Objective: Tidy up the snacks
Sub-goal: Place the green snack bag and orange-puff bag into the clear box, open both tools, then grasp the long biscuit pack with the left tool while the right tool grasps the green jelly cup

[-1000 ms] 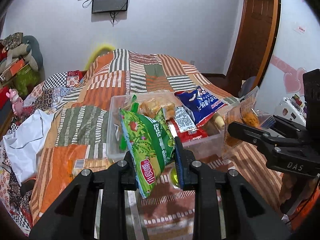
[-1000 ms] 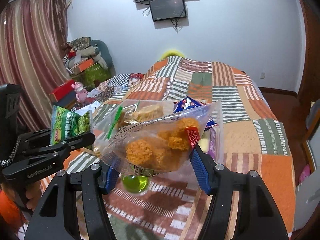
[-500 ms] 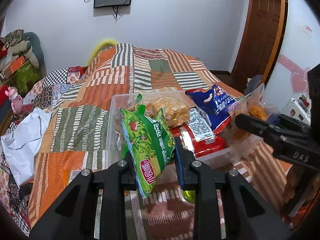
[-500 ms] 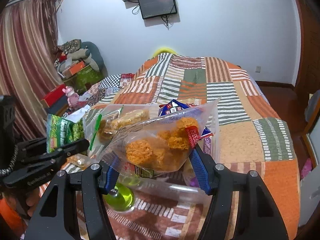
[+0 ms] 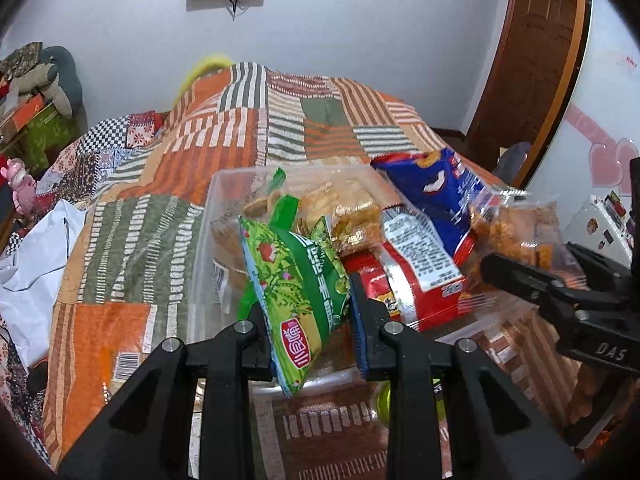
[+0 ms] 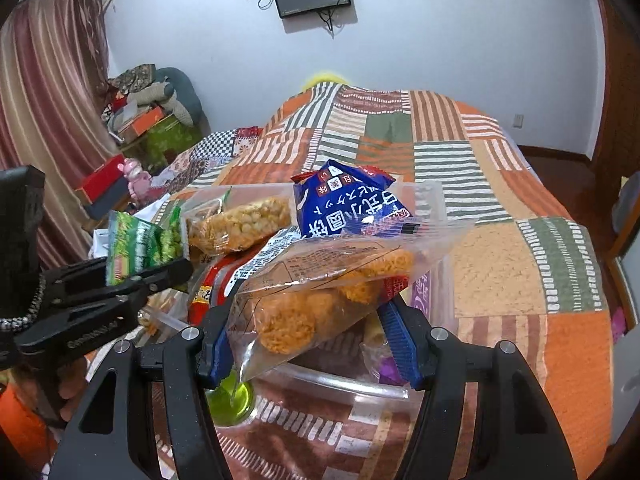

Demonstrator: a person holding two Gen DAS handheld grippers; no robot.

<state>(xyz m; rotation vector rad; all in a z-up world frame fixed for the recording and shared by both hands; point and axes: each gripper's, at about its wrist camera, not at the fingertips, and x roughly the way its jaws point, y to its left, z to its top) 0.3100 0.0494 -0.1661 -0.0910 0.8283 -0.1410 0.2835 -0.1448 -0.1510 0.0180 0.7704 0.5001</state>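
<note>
A clear plastic bin [image 5: 202, 240] on the patchwork bed holds several snack packs: a blue bag [image 5: 436, 192], a red pack [image 5: 416, 280] and a clear pack of golden puffed bars [image 5: 344, 208]. My left gripper [image 5: 314, 338] is shut on a green snack bag [image 5: 296, 280] and holds it over the bin's near edge. My right gripper [image 6: 312, 340] is shut on a clear bag of orange crispy balls [image 6: 320, 292], held above the bin's [image 6: 348, 384] near right side. The blue bag [image 6: 348, 204] shows behind it.
A green round object [image 6: 234, 398] lies on the quilt just before the bin. A flat orange pack with a barcode [image 5: 120, 344] lies left of the bin. White cloth [image 5: 32, 256] and boxes sit at the bed's left. A wooden door [image 5: 528, 64] stands at the right.
Both grippers have moved forward with their bags, from in front of the bin to over its near edge. The bin and its snacks now look larger and closer.
</note>
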